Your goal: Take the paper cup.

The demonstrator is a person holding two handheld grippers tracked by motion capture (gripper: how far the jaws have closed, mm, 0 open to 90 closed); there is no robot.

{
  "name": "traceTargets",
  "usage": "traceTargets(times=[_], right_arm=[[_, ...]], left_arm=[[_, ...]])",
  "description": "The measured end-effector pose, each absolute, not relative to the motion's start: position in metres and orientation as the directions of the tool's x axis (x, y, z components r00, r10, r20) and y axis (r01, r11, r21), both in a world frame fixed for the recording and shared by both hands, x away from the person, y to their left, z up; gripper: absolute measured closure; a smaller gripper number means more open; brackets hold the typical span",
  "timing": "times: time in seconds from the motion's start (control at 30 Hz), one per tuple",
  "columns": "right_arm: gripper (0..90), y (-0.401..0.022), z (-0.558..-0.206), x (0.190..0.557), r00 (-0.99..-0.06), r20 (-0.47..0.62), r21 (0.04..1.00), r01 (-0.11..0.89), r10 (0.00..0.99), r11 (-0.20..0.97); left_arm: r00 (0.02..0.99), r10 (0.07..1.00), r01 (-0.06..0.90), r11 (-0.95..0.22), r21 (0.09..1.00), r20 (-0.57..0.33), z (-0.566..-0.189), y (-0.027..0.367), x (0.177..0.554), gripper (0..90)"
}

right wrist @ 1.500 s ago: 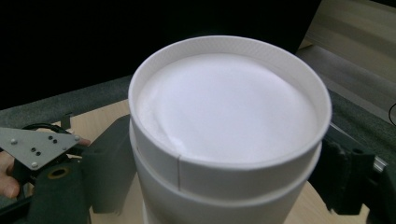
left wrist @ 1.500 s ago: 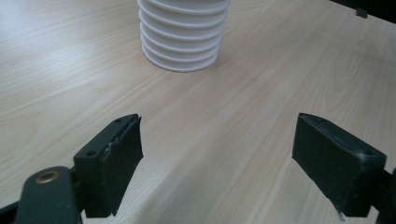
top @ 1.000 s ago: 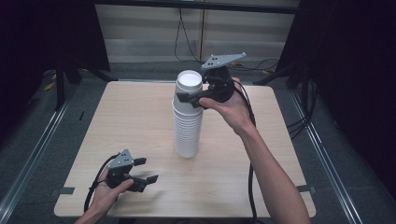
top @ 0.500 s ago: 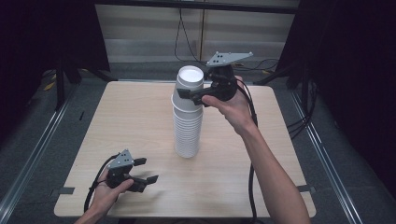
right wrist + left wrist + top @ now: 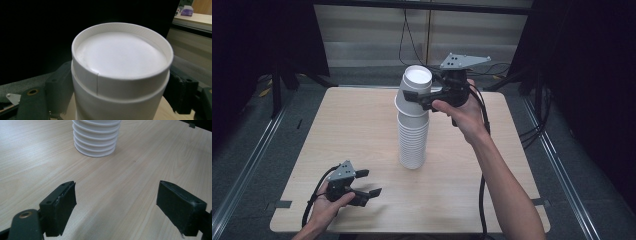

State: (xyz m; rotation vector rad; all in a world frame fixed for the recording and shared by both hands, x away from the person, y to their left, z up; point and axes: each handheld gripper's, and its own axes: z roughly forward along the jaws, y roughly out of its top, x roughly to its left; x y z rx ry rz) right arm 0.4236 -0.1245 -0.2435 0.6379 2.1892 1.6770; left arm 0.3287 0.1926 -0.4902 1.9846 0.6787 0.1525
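White paper cups form a tall inverted stack (image 5: 413,135) at the centre of the high view, standing on the pale wooden table (image 5: 352,125). The top cup (image 5: 416,90) now sits tilted and raised off the column; half a second ago it sat lower and more in line with the cups beneath. The right gripper (image 5: 424,100), at upper centre of the frame, has its jaws clamped on the wall of this cup, one on each side. In the right gripper view the cup's upturned base (image 5: 120,53) occupies the middle of the frame, with a black jaw pressed against each flank.

Judgement: the cup is being separated from the stack. The tilt suggests the nested fit has broken on one side, so a continued upward pull should free it. The cup directly below may lift with it if friction holds; this cannot be confirmed from the frames.

The left gripper (image 5: 362,185) rests low on the table at lower left of the high view, jaws spread wide and holding nothing, unchanged in position over the last second. The left gripper view shows the foot of the stack (image 5: 96,137) at upper centre, well apart from both jaws.
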Motion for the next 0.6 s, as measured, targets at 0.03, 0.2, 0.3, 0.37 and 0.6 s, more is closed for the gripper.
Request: traceTargets(times=[0.03,0.2,0.3,0.37,0.6], right_arm=[[20.6,-0.1248,-0.2433,0.4238,-0.852,0.023,0.965,0.155,0.524,0.21],[20.6,-0.126,-0.241,0.4235,-0.853,0.03,0.973,0.144,0.521,0.179],[20.6,-0.1279,-0.2401,0.4236,-0.852,0.04,0.978,0.141,0.522,0.156],[20.6,-0.1292,-0.24,0.4241,-0.85,0.045,0.98,0.14,0.524,0.142],[20.6,-0.1323,-0.2385,0.4242,-0.852,0.064,0.987,0.132,0.519,0.094]], left_arm=[[0.835,0.522,0.397,-0.35,0.848,-0.176,-0.4902,0.1926,0.3287,15.9],[0.834,0.522,0.398,-0.35,0.848,-0.176,-0.4903,0.1925,0.3287,15.9],[0.834,0.523,0.398,-0.35,0.848,-0.175,-0.4904,0.1926,0.329,15.9],[0.834,0.523,0.398,-0.349,0.848,-0.176,-0.4905,0.1924,0.329,15.9],[0.834,0.524,0.398,-0.35,0.848,-0.176,-0.4904,0.1926,0.3289,15.9]])
